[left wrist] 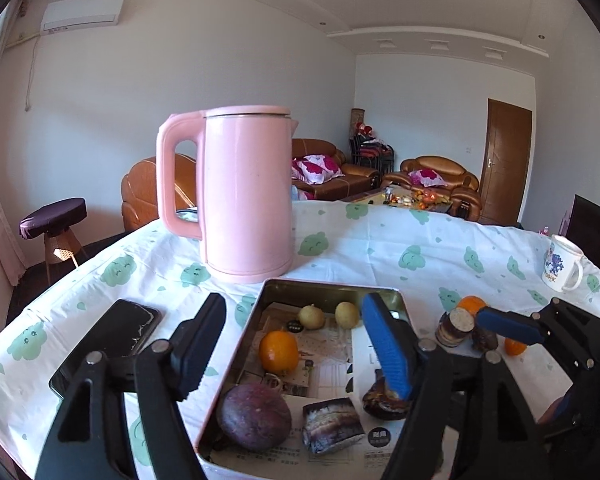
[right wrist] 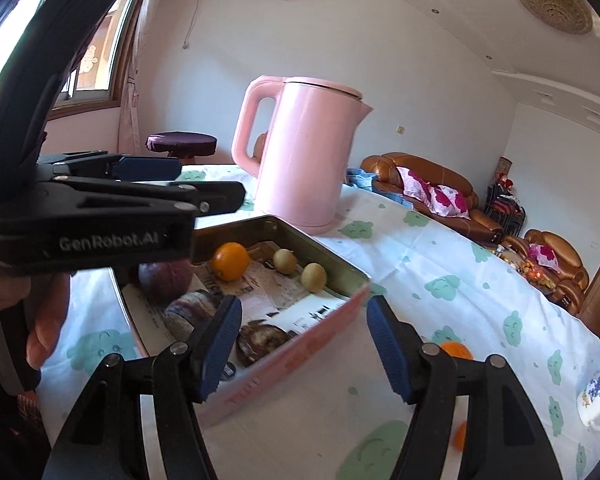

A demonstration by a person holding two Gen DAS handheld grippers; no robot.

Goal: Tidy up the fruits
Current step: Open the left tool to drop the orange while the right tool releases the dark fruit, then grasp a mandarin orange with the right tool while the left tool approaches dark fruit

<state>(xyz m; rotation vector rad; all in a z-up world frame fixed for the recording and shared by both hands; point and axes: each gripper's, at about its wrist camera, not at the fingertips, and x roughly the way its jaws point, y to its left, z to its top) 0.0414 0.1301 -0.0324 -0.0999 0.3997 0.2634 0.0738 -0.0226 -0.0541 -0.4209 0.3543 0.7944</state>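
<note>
A pink metal tray (left wrist: pixel 332 286) (right wrist: pixel 320 328) lined with paper holds an orange (left wrist: pixel 278 352) (right wrist: pixel 230 261), two small yellow-green fruits (left wrist: pixel 311 316) (left wrist: pixel 347 313), a purple round fruit (left wrist: pixel 254 416) (right wrist: pixel 165 276), a dark sliced piece (left wrist: pixel 332 426) and a brown piece (left wrist: pixel 382 400) (right wrist: pixel 260 342). My left gripper (left wrist: pixel 296 352) is open and empty above the tray. My right gripper (right wrist: pixel 298 344) is open and empty at the tray's right side; it also shows in the left wrist view (left wrist: pixel 508 326). Oranges (left wrist: pixel 471 305) (left wrist: pixel 514 346) (right wrist: pixel 456 350) and dark pieces (left wrist: pixel 456 326) lie on the cloth right of the tray.
A pink kettle (left wrist: pixel 244 196) (right wrist: pixel 304 152) stands behind the tray. A black phone (left wrist: pixel 108 344) lies left of it. A white mug (left wrist: pixel 562 264) (right wrist: pixel 598 396) sits at the far right. The cloud-print cloth (left wrist: pixel 380 248) covers the table.
</note>
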